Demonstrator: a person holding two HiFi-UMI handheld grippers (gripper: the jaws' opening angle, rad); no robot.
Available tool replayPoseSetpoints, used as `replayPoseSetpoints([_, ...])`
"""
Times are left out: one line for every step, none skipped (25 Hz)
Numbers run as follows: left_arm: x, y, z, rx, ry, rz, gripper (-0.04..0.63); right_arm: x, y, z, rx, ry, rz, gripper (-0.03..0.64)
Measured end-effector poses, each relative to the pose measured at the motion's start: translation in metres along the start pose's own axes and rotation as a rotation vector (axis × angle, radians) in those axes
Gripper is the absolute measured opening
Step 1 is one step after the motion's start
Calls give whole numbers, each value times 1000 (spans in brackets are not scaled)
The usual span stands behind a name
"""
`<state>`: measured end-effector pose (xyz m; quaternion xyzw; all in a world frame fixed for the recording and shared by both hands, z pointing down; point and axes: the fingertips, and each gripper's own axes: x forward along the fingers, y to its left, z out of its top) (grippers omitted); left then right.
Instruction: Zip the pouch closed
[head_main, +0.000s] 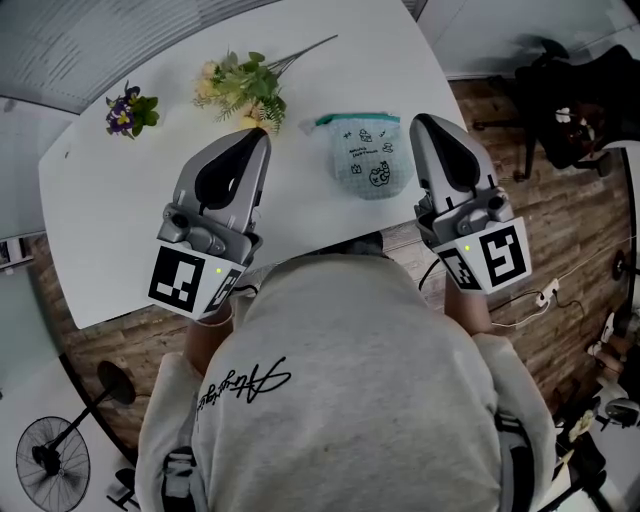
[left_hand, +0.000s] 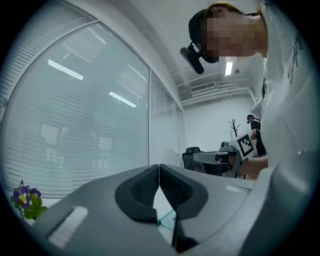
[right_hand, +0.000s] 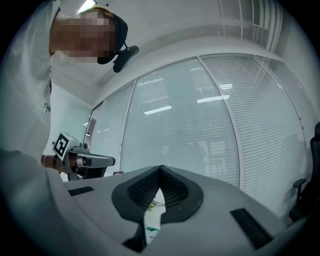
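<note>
A person's grey sweatshirt fills the foreground; left gripper and right gripper, both closed and empty, flank the pouch on the white table. Soft and light, it probably needs pinning beside its teal zip.

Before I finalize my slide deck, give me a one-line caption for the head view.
Both shut, the left gripper and right gripper flank a teal pouch on a white table.

head: steeply down | gripper views: level, toward windows | shared: pouch
</note>
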<state>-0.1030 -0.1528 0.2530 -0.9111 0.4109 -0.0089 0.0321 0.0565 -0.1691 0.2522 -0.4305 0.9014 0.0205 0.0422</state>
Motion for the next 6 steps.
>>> replayPoseSetpoints([0, 1, 0, -1, 1, 0, 3, 1, 0, 0, -1, 0, -1, 0])
replayPoseSetpoints([-1, 2, 0, -1, 2, -1, 3, 2, 1, 0, -1, 1, -1, 0])
replayPoseSetpoints([-1, 2, 0, -1, 2, -1, 3, 2, 0, -1, -1, 2, -3, 0])
replayPoseSetpoints([-1, 3, 0, -2, 1, -2, 3, 3, 0, -1, -1, 4, -4, 0])
replayPoseSetpoints([-1, 3, 0, -2, 1, -3, 3, 3, 0, -1, -1, 5, -6, 0])
replayPoseSetpoints([-1, 4, 0, -3, 0, -4, 3, 3, 0, -2, 0, 6, -8, 0])
